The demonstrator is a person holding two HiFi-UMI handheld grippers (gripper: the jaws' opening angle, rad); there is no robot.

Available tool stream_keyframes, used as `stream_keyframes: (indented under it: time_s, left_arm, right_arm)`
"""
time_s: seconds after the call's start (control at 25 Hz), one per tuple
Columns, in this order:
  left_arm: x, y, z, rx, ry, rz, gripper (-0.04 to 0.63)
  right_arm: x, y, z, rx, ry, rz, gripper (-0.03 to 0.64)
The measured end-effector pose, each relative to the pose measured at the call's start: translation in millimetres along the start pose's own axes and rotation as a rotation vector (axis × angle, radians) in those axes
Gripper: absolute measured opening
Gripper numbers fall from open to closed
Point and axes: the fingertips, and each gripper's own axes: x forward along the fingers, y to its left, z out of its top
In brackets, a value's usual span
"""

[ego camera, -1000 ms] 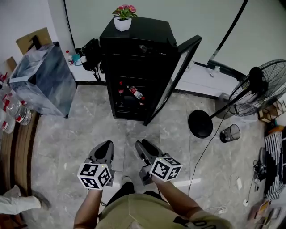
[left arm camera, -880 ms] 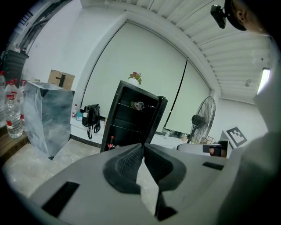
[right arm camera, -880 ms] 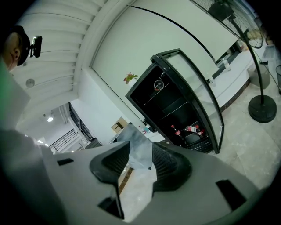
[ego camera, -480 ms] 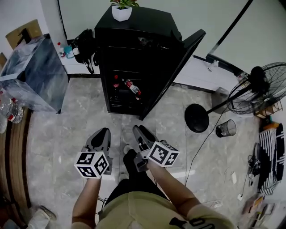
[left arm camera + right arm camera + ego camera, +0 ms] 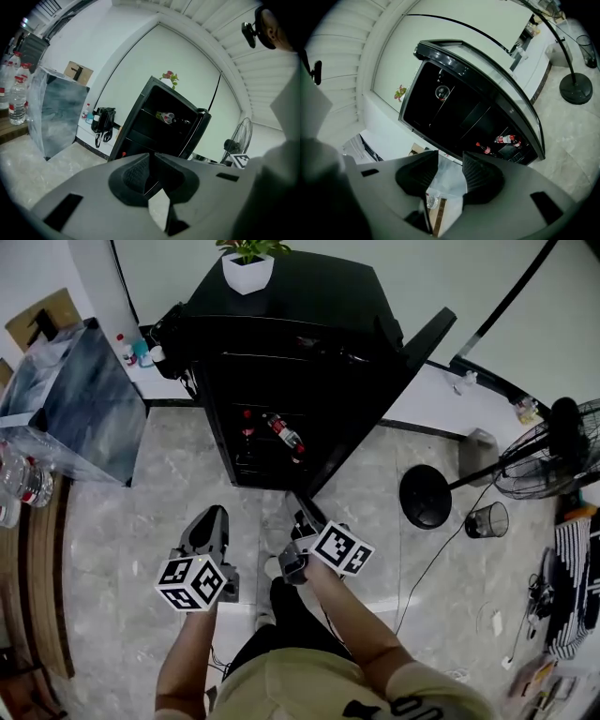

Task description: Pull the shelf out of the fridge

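Observation:
The black fridge (image 5: pixel 291 343) stands ahead with its glass door (image 5: pixel 398 395) swung open to the right. Its dark shelves are hard to tell apart. A low shelf (image 5: pixel 272 451) carries two red-labelled bottles (image 5: pixel 284 434), and a can (image 5: pixel 440 92) lies on an upper one. My left gripper (image 5: pixel 214 517) is shut and empty, over the floor short of the fridge. My right gripper (image 5: pixel 298 518) is open with nothing between its pads, close to the door's lower corner. In the left gripper view the fridge (image 5: pixel 159 126) shows past my left gripper (image 5: pixel 151 161). In the right gripper view it (image 5: pixel 454 108) shows beyond my right gripper (image 5: pixel 450 161).
A grey marbled cabinet (image 5: pixel 75 409) stands left of the fridge, with water bottles (image 5: pixel 28 486) beside it. A black bag (image 5: pixel 169 334) hangs at the fridge's left side, a potted plant (image 5: pixel 248 263) sits on top. At right are a floor fan (image 5: pixel 553 456), its base (image 5: pixel 425 495) and a mesh bin (image 5: pixel 487 519).
The person has stepped toward the fridge, so it looms larger. Both grippers have moved forward; the right one has come close to the door's bottom edge.

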Motion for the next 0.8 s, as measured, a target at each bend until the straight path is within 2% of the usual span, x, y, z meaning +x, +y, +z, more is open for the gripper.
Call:
stream_keyframes:
  time_s: [0.48,0.8]
  left_arm:
    - [92,29,-4,0.013,0.049,0.038,0.018]
    - [140,43,-5,0.039,0.05,0.047,0.018]
  right_arm:
    - [106,-56,35,0.037,0.011,-0.05,0.152]
    - [161,-85,62,0.115,-0.053,-0.065,0.152]
